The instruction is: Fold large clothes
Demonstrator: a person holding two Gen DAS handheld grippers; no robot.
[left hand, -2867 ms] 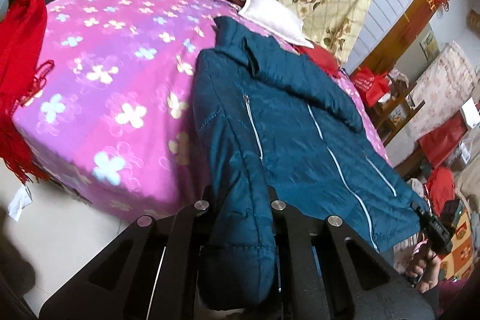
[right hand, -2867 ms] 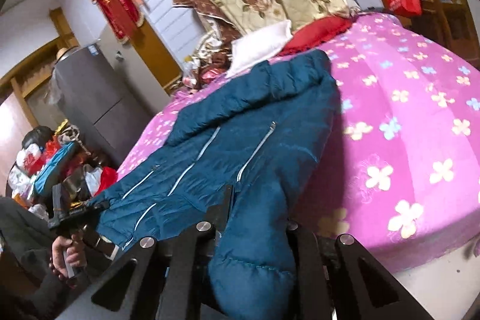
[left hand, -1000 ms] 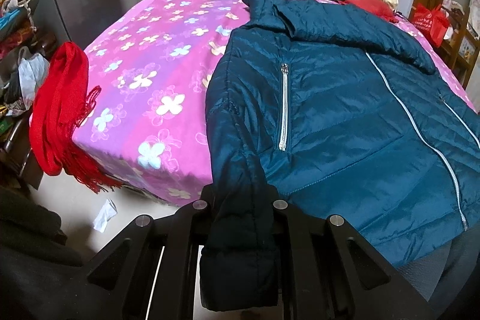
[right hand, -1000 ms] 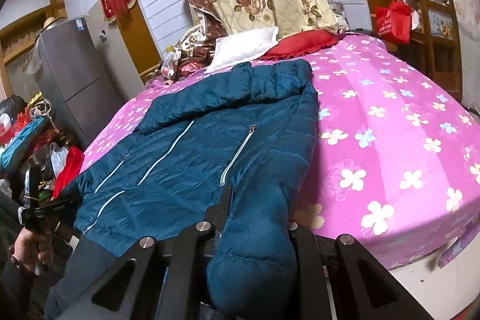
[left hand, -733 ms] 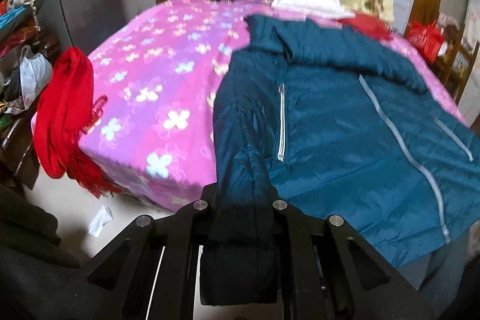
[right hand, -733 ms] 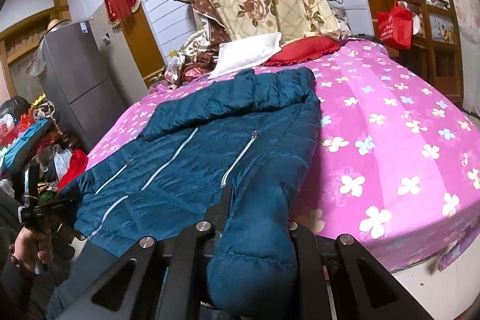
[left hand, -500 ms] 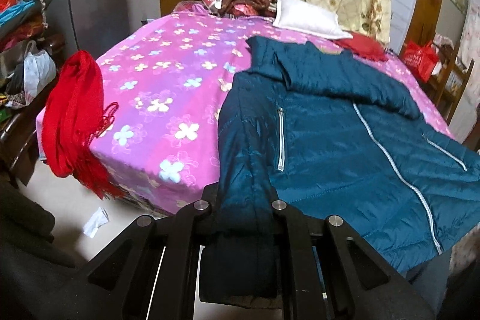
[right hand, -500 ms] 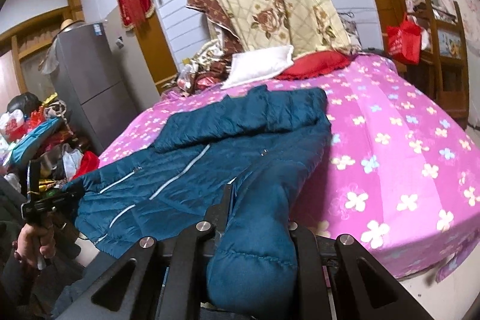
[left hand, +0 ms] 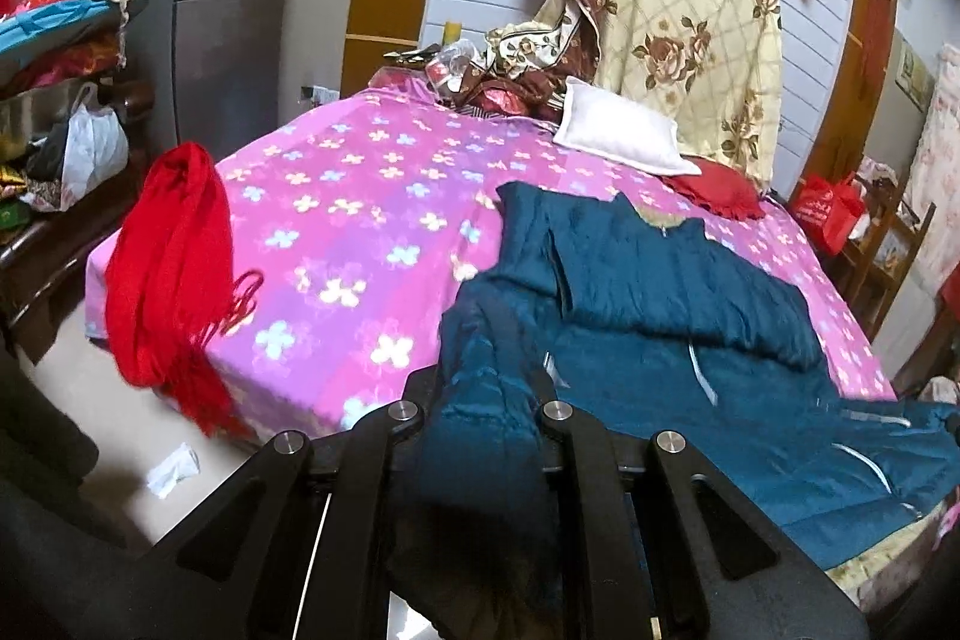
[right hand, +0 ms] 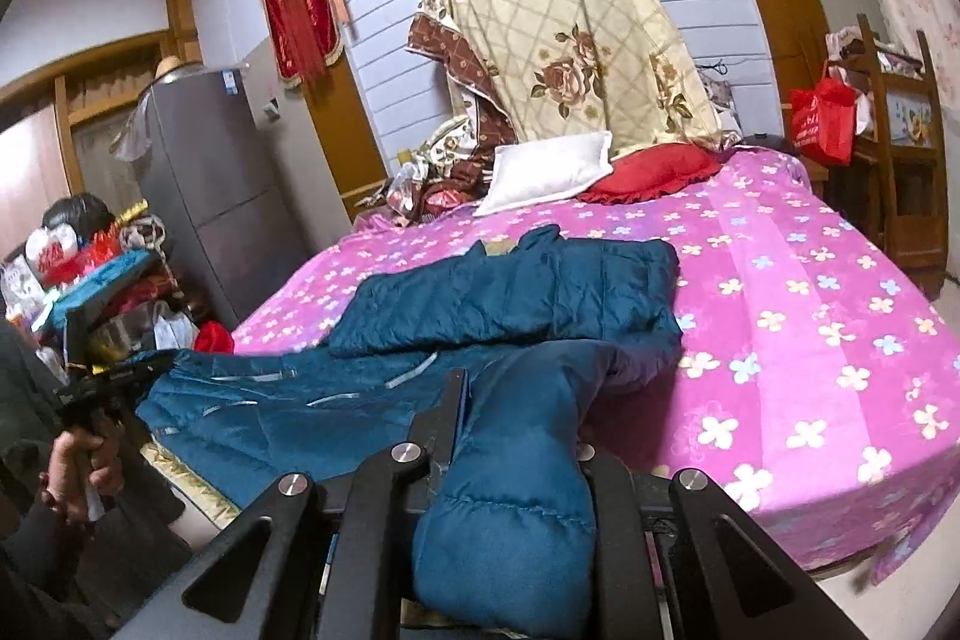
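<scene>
One blue jacket (left hand: pixel 690 328) lies on the bed (left hand: pixel 360 232), past the fingers of both grippers. It has two sleeves, and each gripper has one.

The left gripper (left hand: pixel 480 400) is squeezed tight on the left sleeve (left hand: pixel 486 460), which hangs down between its fingers. The right gripper (right hand: pixel 510 436) is squeezed tight on the right sleeve (right hand: pixel 516 490), which bulges out between its fingers.

Only the left view shows one red scarf (left hand: pixel 168 274) hanging off the bed edge, to the left of the fingers. It also shows a scrap of white paper (left hand: pixel 174 469) on the floor below the scarf.

Only the right view shows the person's hand (right hand: pixel 81 466) holding the other gripper, far left of the fingers. It also shows one grey fridge (right hand: pixel 204 184) behind that hand.

Both views show one white pillow (right hand: pixel 546 178), one red pillow (right hand: pixel 654 172) beside it, one flowery blanket (right hand: pixel 570 46) standing behind them, and one red bag (right hand: pixel 822 118) off to the right.
</scene>
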